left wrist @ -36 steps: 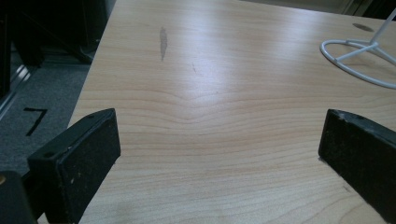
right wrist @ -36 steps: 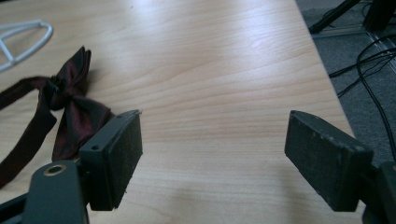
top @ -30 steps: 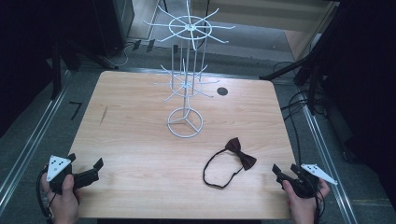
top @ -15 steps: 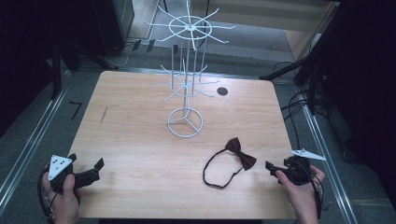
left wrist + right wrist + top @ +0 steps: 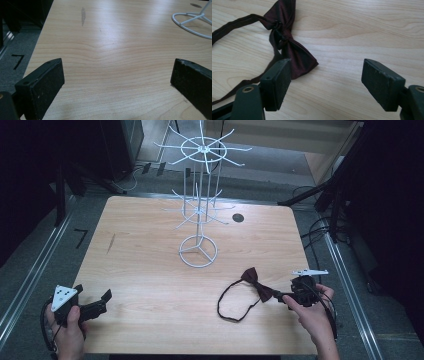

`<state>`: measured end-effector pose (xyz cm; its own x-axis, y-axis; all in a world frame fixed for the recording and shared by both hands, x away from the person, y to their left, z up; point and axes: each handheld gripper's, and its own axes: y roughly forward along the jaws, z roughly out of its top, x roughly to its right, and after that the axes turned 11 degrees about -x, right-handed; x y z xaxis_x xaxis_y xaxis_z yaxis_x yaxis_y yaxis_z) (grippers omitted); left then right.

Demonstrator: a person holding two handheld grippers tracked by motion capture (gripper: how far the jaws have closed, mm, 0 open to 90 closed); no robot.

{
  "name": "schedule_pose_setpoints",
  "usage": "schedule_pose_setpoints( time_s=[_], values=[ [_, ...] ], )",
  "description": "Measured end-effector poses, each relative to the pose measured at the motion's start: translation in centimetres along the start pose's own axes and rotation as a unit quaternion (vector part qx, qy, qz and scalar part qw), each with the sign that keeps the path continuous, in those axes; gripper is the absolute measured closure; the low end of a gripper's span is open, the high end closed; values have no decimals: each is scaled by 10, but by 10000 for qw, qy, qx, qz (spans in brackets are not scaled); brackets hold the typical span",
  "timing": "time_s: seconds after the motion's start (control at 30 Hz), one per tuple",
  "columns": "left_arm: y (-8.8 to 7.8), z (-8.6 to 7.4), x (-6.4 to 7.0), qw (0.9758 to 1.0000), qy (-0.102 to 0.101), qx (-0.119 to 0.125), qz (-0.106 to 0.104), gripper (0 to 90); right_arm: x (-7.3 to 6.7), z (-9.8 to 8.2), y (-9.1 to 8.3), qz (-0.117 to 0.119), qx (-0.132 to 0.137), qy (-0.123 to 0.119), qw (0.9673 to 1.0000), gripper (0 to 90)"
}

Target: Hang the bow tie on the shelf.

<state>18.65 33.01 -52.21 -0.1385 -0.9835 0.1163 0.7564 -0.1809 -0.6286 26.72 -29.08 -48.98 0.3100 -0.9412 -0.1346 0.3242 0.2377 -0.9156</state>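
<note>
Satin bow tie [image 5: 287,45], thin strap loop, woodgrain table [image 5: 150,270]

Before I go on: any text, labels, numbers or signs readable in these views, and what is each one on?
"7" (or a mark shaped like one): black, on the grey floor left of the table; also visible in the left gripper view.
Grey plate on the left hand-held gripper: small dark dots, no readable text.
Bow tie, wire rack, right hand-held gripper: no text visible.
</note>
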Motion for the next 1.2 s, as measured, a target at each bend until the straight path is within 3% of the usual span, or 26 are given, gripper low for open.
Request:
schedule_pose_setpoints(
  time_s=[0.13, 0.2, 0.37, 0.6, 0.7, 0.9, 1.1, 1.2],
  values=[
    [0, 0, 0, 10000, 9, 7, 1, 0, -3, 5, 0, 14, -126, -78, 9999, 240],
    [0, 0, 0, 10000, -5, -14, -35, 0, -6, 12, 1, -87, -274, -169, 9994, 240],
    [0, 0, 0, 10000, 18, -19, -72, 0, -10, 21, 2, -44, -422, -173, 9990, 240],
    [0, 0, -1, 9999, 36, -59, -140, 0, -27, 35, 14, -118, -743, -505, 9959, 267],
    [1, 0, 0, 9999, 43, -65, -131, 0, -29, 38, 18, -110, -781, -507, 9956, 272],
    [0, 0, 0, 9999, 51, -72, -141, 0, -35, 40, 35, -12, -1011, -540, 9934, 369],
    [0, 0, 0, 9998, 62, -89, -156, 0, -37, 36, 44, -27, -1037, -494, 9934, 478],
    [1, 0, 0, 9998, 43, -95, -153, 0, -36, 33, 44, -46, -924, -536, 9943, 549]
  ],
)
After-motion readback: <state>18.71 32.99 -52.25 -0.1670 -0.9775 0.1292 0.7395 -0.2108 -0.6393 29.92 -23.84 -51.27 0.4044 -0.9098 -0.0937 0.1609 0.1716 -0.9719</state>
